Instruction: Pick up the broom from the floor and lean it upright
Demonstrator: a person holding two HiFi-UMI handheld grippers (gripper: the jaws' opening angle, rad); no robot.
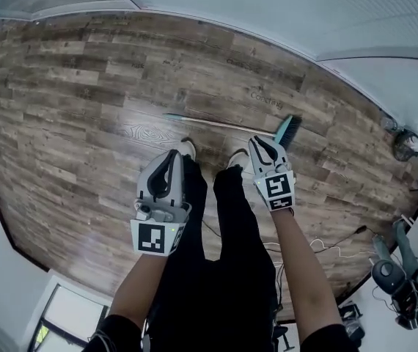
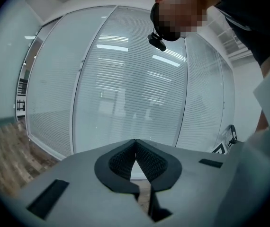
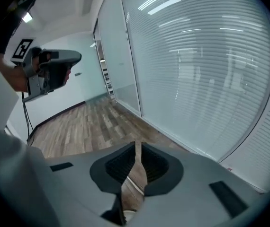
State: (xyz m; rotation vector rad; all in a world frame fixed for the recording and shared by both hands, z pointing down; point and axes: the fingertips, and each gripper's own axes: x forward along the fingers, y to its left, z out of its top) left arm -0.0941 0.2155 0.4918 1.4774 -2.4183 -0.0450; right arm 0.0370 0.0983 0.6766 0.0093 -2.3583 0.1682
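Note:
The broom lies flat on the wood floor in the head view. Its thin pale handle (image 1: 220, 123) runs left from the dark teal brush head (image 1: 290, 129). My right gripper (image 1: 256, 141) hangs just on the near side of the handle, close to the brush end, and holds nothing. Its jaws (image 3: 136, 144) meet at the tips over bare floor. My left gripper (image 1: 174, 154) is further left, also short of the handle, and its jaws (image 2: 135, 141) are shut and empty, pointing at the glass wall. The left gripper (image 3: 49, 72) also shows in the right gripper view.
The person's black trouser legs and white shoes (image 1: 187, 148) stand between the grippers, just short of the broom. Cables (image 1: 330, 242) and equipment (image 1: 396, 273) lie at the right. A glass wall with blinds (image 3: 206, 70) borders the floor.

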